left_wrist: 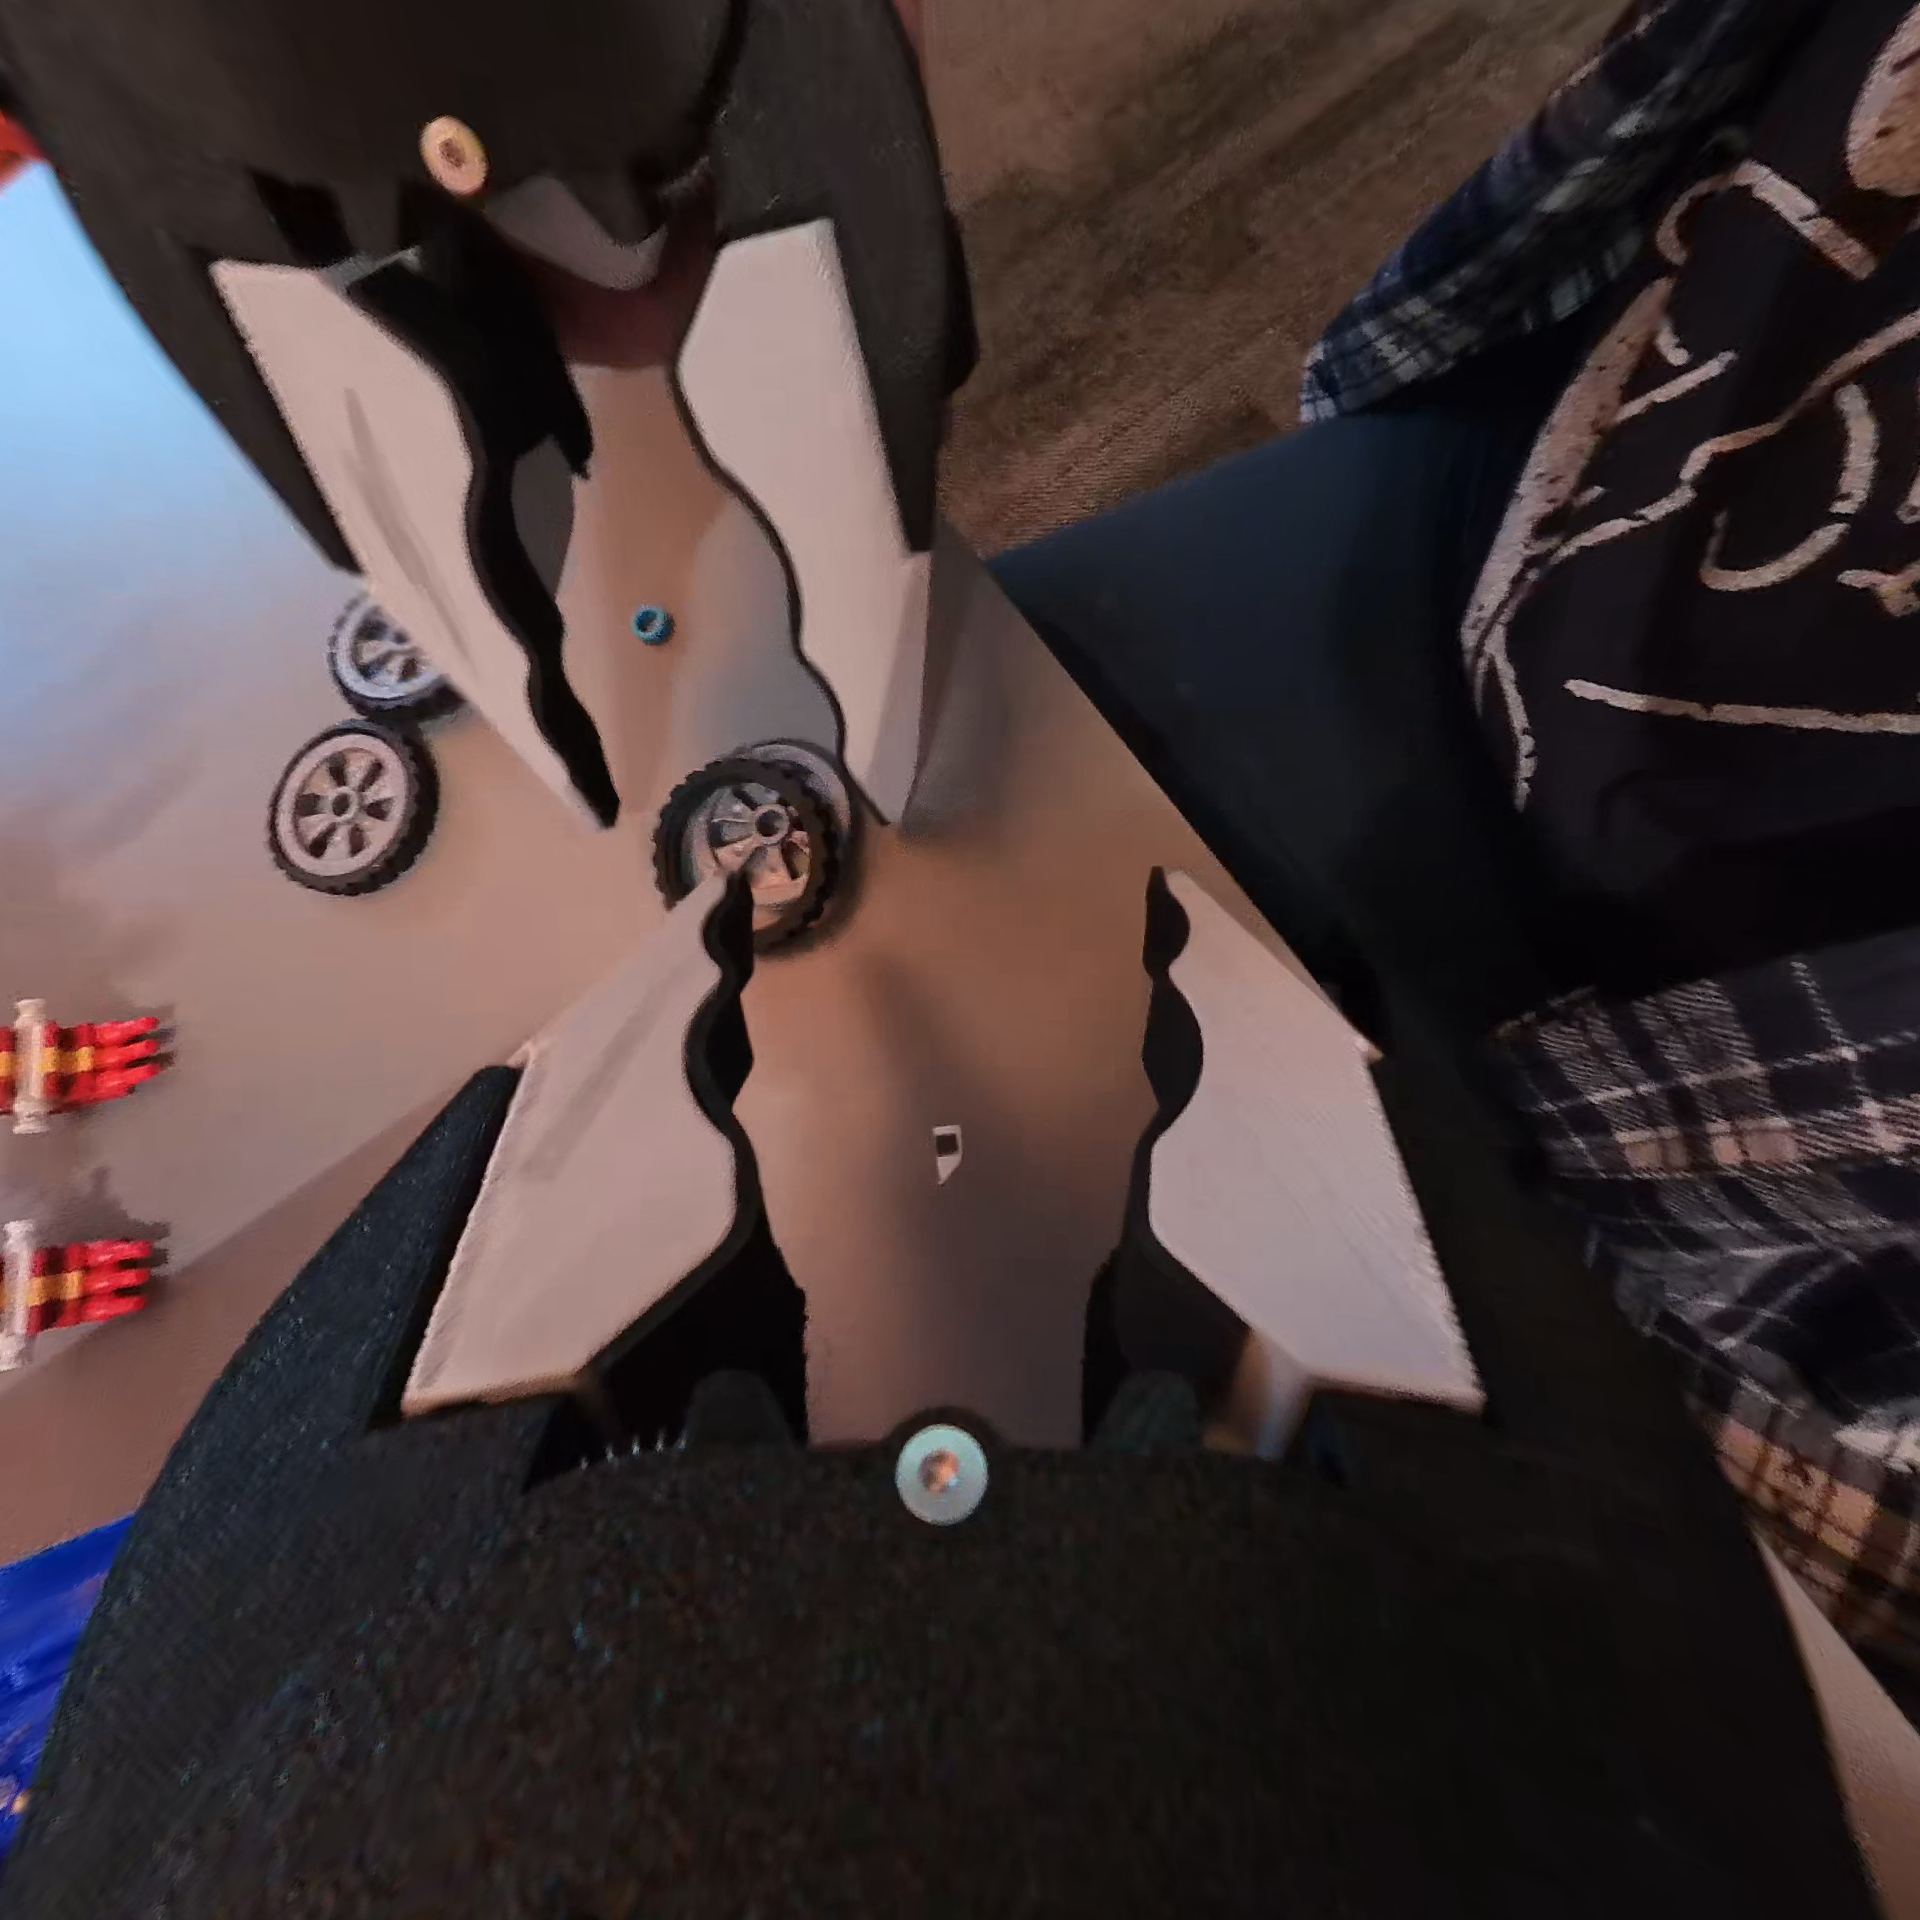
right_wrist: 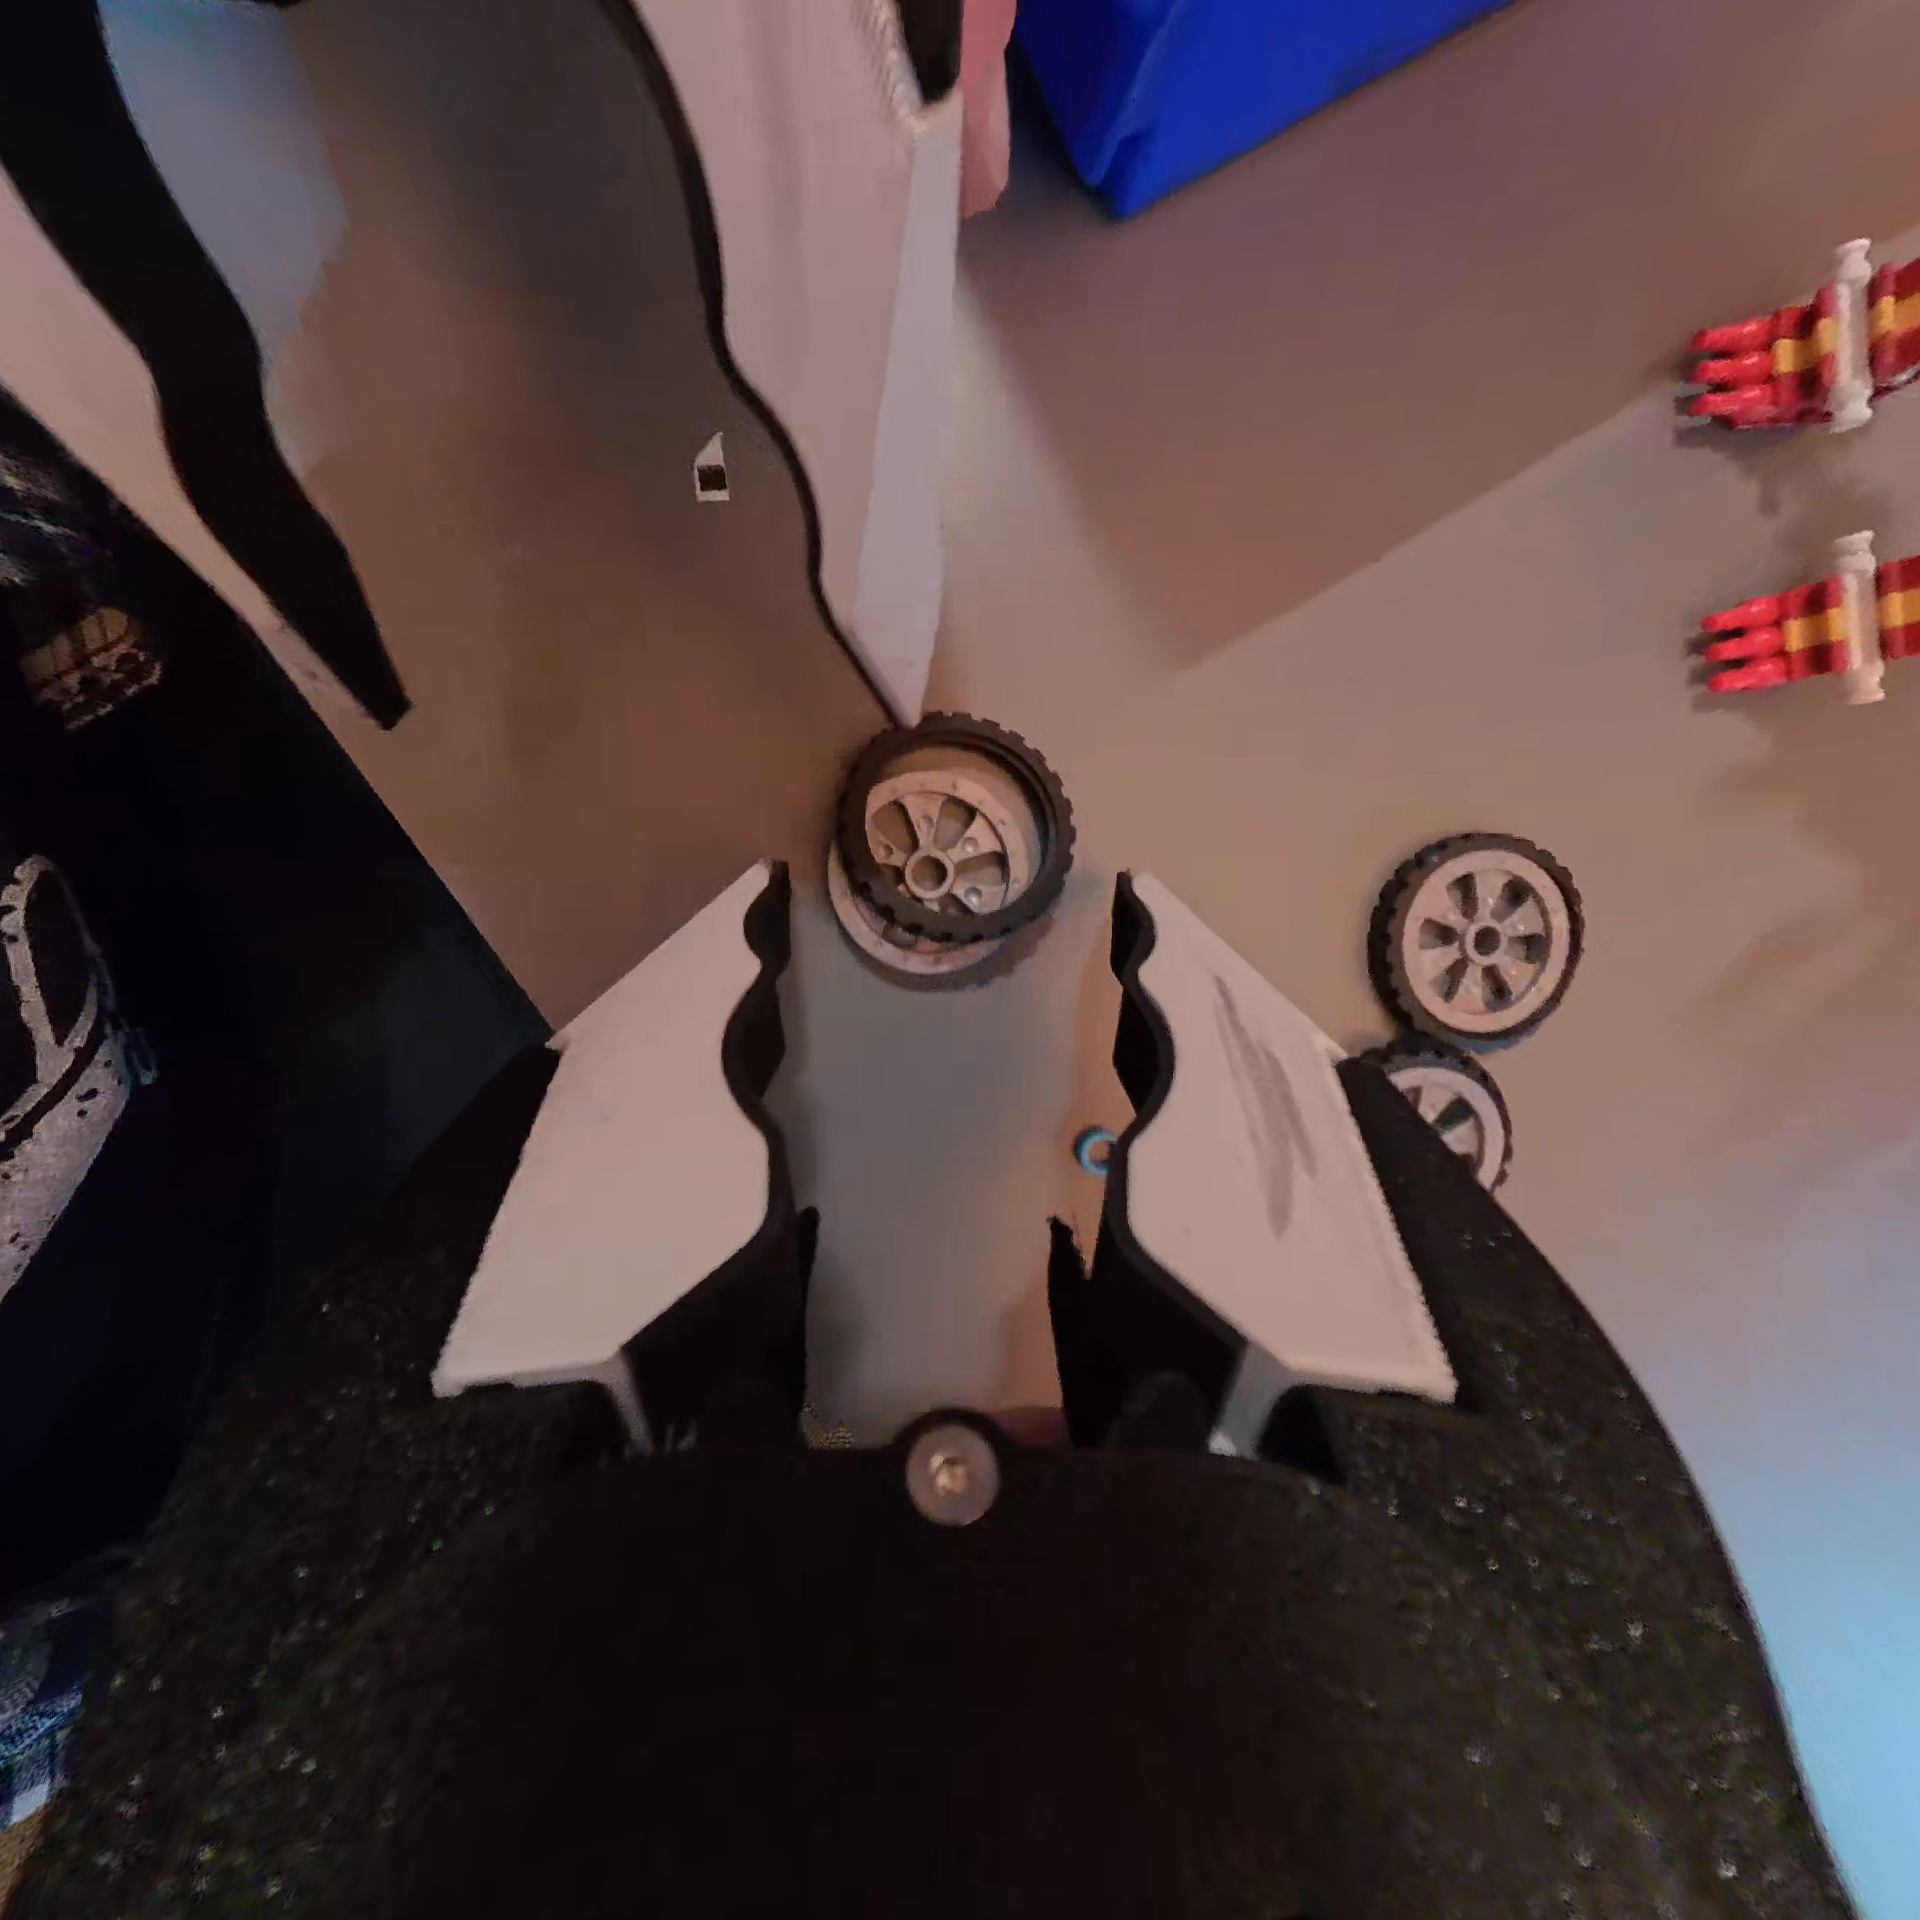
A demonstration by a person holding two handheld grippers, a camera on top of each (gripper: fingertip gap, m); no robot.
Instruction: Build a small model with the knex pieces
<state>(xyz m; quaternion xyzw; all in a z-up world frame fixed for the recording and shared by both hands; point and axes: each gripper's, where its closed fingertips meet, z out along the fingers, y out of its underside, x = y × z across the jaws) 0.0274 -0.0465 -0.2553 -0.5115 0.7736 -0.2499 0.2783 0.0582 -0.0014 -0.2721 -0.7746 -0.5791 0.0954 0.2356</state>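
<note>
A small toy wheel (left_wrist: 753,847) (right_wrist: 951,847), a grey spoked rim with a black tyre sitting askew on it, lies on the pale table (left_wrist: 208,935) (right_wrist: 1247,623). My left gripper (left_wrist: 940,894) is open; its left fingertip touches the wheel's near side. It enters the right wrist view from the top (right_wrist: 646,717), with one tip against the wheel. My right gripper (right_wrist: 948,883) is open and empty, its tips either side of the wheel's near edge. In the left wrist view it comes from the top (left_wrist: 743,810), facing my left gripper across the wheel.
Two more wheels (left_wrist: 353,821) (right_wrist: 1475,940) lie together to one side, with a small blue ring (left_wrist: 651,623) (right_wrist: 1091,1148) nearby. Two red-and-yellow parts with white axles (left_wrist: 83,1060) (right_wrist: 1808,353) lie farther out. A blue container (right_wrist: 1247,83) stands behind. A person in a plaid shirt (left_wrist: 1714,1195) stands at the table edge.
</note>
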